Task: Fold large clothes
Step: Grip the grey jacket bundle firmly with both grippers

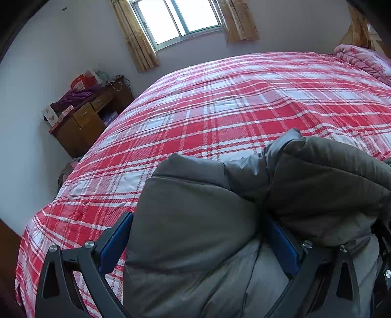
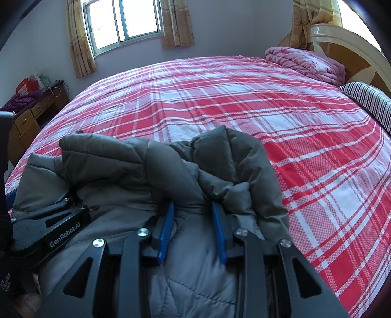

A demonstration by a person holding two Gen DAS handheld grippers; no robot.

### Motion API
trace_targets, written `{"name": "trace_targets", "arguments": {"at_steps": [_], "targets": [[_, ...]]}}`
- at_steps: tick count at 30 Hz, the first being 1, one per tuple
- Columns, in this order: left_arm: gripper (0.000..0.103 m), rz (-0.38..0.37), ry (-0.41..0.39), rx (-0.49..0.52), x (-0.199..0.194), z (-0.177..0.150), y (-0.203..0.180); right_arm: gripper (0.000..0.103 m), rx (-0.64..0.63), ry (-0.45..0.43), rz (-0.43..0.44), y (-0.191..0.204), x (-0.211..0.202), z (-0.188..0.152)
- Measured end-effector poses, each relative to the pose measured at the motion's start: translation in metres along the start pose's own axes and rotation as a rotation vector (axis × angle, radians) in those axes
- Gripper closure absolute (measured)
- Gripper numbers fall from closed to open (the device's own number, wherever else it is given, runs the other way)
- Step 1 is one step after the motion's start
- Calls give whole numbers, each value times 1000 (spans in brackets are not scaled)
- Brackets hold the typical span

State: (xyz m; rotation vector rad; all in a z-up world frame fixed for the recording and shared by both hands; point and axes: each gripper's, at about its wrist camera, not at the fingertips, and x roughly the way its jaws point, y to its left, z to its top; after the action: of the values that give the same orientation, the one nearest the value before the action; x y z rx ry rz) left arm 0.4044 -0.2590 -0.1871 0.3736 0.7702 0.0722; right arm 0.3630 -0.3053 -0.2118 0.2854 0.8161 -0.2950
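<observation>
A grey quilted puffer jacket [image 1: 207, 220] lies bunched at the near edge of the bed, also in the right wrist view [image 2: 127, 166]. My left gripper [image 1: 200, 220] has its blue-padded jaws spread wide, with a thick fold of jacket filling the space between them. My right gripper [image 2: 193, 208] has its jaws closer together and pinches a bunched fold of the jacket between its blue pads [image 2: 167, 225]. The left gripper's black body [image 2: 48, 220] shows at the left of the right wrist view, resting against the jacket.
The bed has a red and white plaid sheet [image 1: 232, 102]. A folded pink quilt [image 2: 305, 63] and a striped pillow [image 2: 366, 102] lie by the headboard. A wooden desk [image 1: 85, 119] with clutter stands by the wall, under a curtained window [image 1: 176, 19].
</observation>
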Motion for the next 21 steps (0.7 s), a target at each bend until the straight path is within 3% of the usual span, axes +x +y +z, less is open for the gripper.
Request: {"name": "trace_targets", "arguments": {"at_steps": [21], "targets": [[1,17,-14,-1,-1,1,-3,69,8,-3,7,1,0,1]]}}
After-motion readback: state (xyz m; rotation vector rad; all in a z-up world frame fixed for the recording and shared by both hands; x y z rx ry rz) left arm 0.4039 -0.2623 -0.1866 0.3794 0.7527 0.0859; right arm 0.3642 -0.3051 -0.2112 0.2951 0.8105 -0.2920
